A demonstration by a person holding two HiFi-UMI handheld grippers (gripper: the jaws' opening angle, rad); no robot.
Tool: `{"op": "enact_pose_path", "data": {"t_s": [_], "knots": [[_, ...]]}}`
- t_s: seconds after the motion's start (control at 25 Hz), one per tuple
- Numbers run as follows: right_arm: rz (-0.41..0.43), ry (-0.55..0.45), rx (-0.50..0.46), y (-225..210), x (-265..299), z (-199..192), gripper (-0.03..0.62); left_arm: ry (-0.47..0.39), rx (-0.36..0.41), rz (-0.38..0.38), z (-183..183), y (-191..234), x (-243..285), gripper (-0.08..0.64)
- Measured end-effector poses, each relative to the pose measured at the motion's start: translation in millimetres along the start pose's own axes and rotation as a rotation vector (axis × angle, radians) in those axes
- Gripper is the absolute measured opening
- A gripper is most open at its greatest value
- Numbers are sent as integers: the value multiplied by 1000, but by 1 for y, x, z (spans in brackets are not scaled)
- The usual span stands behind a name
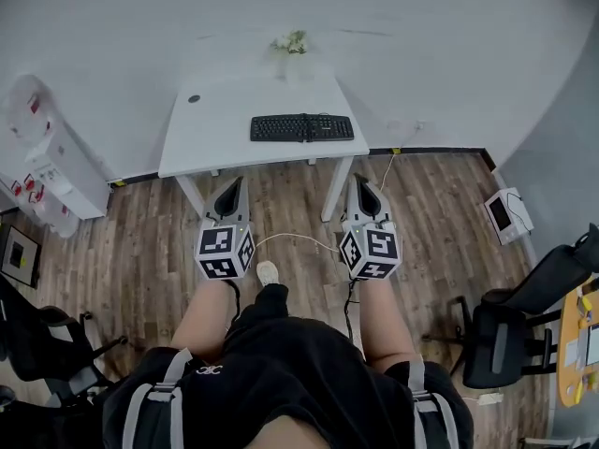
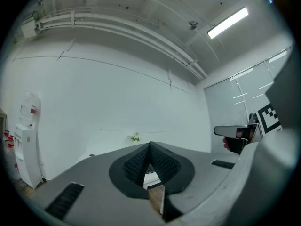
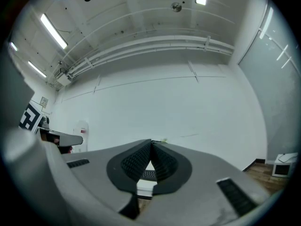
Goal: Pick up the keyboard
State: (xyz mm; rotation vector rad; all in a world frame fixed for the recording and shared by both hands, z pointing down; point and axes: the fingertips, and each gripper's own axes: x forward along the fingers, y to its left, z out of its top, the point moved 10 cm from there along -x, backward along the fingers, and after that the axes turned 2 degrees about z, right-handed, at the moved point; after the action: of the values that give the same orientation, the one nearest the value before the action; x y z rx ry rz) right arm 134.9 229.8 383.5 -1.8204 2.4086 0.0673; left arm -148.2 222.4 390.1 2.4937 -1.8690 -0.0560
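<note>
A black keyboard lies flat near the front edge of a white desk in the head view. Both grippers are held level above the wooden floor, short of the desk. My left gripper is shut and empty, pointing at the desk's front left. My right gripper is shut and empty too, pointing at the desk's front right leg. In the right gripper view a strip of the keyboard shows through the gap below the closed tips. The left gripper view shows only the desk's edge beyond its tips.
A small plant stands at the desk's back edge by the white wall. A white water dispenser is at the left. Black office chairs stand at the right and lower left. A cable runs across the wooden floor.
</note>
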Motion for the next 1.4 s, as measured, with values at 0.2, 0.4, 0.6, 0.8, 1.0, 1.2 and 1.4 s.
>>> {"op": "enact_pose_path", "data": {"t_s": [0.2, 0.4, 0.6, 0.8, 1.0, 1.2, 1.4], "knots": [[-3, 2, 22, -14, 79, -17, 0, 1, 14, -29, -7, 31, 74, 5], [-16, 24, 30, -25, 153, -30, 1, 32, 7, -48, -13, 63, 146, 5], [-37, 41, 24, -37, 223, -30, 0, 47, 9, -64, -4, 93, 217, 5], [-58, 62, 10, -49, 288, -32, 1, 64, -28, -84, -1, 119, 281, 5], [-78, 87, 1, -63, 342, -38, 0, 101, -41, -94, -7, 141, 339, 5], [-84, 95, 4, -75, 390, -47, 1, 118, -40, -90, -11, 161, 385, 5], [-102, 107, 23, -82, 436, -57, 0, 137, -36, -81, -14, 183, 424, 5]]}}
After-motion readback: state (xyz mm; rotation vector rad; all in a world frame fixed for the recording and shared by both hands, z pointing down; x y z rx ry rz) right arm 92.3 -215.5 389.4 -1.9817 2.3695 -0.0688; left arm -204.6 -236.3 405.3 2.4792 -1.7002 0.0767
